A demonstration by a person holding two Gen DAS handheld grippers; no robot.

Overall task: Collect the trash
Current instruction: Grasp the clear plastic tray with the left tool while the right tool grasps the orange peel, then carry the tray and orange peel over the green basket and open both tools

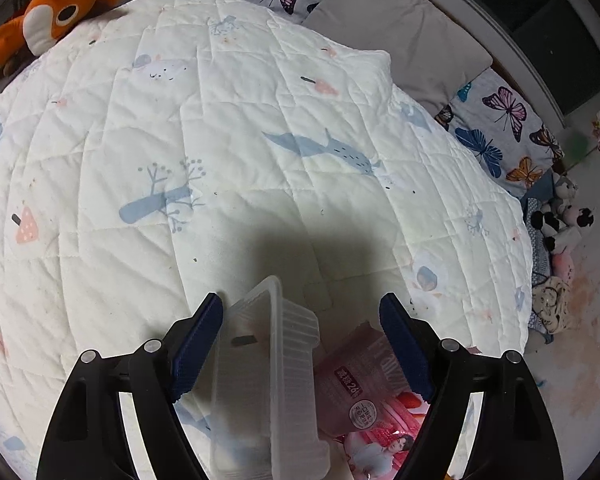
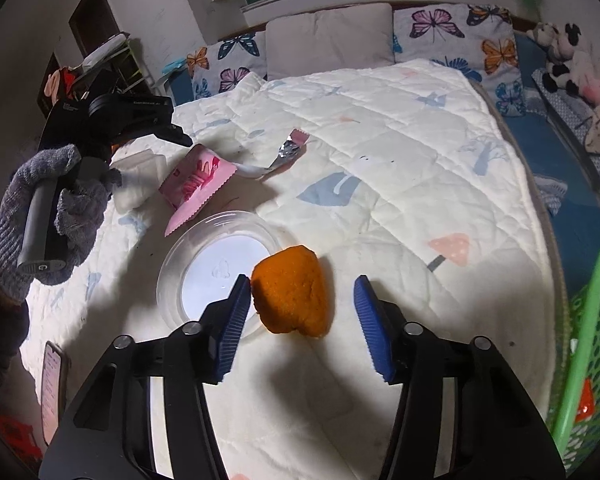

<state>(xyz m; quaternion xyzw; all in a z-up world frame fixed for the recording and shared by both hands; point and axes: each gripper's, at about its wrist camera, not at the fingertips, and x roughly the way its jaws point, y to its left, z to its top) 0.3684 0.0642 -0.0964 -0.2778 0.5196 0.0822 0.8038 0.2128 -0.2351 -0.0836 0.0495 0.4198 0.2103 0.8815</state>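
In the left wrist view my left gripper (image 1: 300,344) is open above a clear plastic tray (image 1: 268,380) and a pink snack wrapper (image 1: 364,392), both lying on the white quilt (image 1: 220,140). In the right wrist view my right gripper (image 2: 300,324) is open around an orange peel (image 2: 292,294); the peel lies between the blue pads without clear contact. A clear round plastic lid (image 2: 216,264) lies just left of the peel. The pink wrapper (image 2: 196,184) and a torn foil strip (image 2: 284,156) lie farther back. The left gripper (image 2: 112,120), held in a grey gloved hand, hovers there.
A green mesh basket (image 2: 592,340) stands at the right of the bed. A phone (image 2: 54,384) lies at the left bed edge. Butterfly pillows (image 2: 452,36) and a grey pillow (image 2: 328,40) line the headboard. An orange plush toy (image 1: 56,8) sits at the far left corner.
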